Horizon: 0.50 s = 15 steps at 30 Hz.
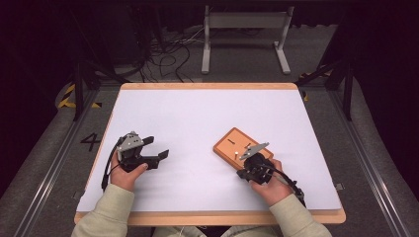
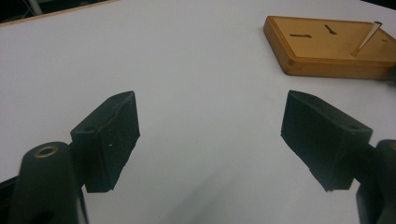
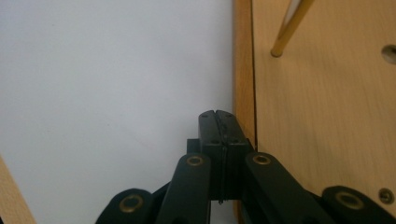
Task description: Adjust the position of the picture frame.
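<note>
Right claw point(image 3: 219, 116) closed beside wooden board point(image 3: 327, 116), nothing between.

The counter point(image 1: 197, 113) wore a smooth matt white top edged in pale wood, the board point(image 2: 327, 46) was satin-finished wood, and the fingers point(image 2: 109, 140) were matt black plastic.

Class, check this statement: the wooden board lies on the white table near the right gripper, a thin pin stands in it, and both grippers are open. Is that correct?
Not quite. Only the left gripper is open. The right gripper is shut, its jaws pressed together in the right gripper view. The wooden board, the thin pin and the white table are as stated.
</note>
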Tool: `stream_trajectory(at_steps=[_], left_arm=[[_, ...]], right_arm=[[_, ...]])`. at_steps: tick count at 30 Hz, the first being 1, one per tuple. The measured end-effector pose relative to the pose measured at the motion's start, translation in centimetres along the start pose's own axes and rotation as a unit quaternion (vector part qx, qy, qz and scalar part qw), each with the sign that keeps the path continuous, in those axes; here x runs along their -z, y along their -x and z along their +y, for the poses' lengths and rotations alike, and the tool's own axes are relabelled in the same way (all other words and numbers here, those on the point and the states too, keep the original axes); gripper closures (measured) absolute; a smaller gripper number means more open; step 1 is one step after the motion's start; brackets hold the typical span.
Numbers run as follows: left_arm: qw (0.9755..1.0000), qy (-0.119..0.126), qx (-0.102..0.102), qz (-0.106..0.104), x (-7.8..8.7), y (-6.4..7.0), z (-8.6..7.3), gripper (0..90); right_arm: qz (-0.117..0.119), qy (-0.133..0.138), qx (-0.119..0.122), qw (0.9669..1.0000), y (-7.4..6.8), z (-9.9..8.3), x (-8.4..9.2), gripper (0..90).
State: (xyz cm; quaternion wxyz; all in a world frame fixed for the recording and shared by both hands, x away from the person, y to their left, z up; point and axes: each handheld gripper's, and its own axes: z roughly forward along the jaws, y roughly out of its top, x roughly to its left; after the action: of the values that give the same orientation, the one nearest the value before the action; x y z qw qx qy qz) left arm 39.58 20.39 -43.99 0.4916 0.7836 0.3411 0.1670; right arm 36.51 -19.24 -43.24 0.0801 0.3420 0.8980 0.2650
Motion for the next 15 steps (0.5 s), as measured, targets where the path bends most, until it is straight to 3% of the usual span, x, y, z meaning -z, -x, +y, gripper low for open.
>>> stream_trajectory(at_steps=[4, 6, 9, 15], left_arm=[[1.0, 0.0, -0.003, 0.002, 0.0, 0.0, 0.0, 19.6], [1.0, -0.003, 0.003, -0.001, 0.0, 0.1, 0.0, 19.7], [1.0, -0.002, -0.003, 0.003, 0.0, 0.0, -0.1, 19.6], [1.0, -0.002, -0.001, 0.004, 0.0, 0.0, -0.1, 19.7]], right_arm=[[0.003, 0.006, 0.002, 1.0, 0.2, 0.0, 0.3, 90.0], [0.016, 0.017, 0.001, 0.9997, 0.2, 0.2, 0.7, 90.0], [0.021, 0.044, -0.004, 0.9988, 0.9, 0.9, 2.1, 90.0], [-0.002, 0.082, -0.024, 0.9963, 3.5, 2.8, 4.4, 90.0]])
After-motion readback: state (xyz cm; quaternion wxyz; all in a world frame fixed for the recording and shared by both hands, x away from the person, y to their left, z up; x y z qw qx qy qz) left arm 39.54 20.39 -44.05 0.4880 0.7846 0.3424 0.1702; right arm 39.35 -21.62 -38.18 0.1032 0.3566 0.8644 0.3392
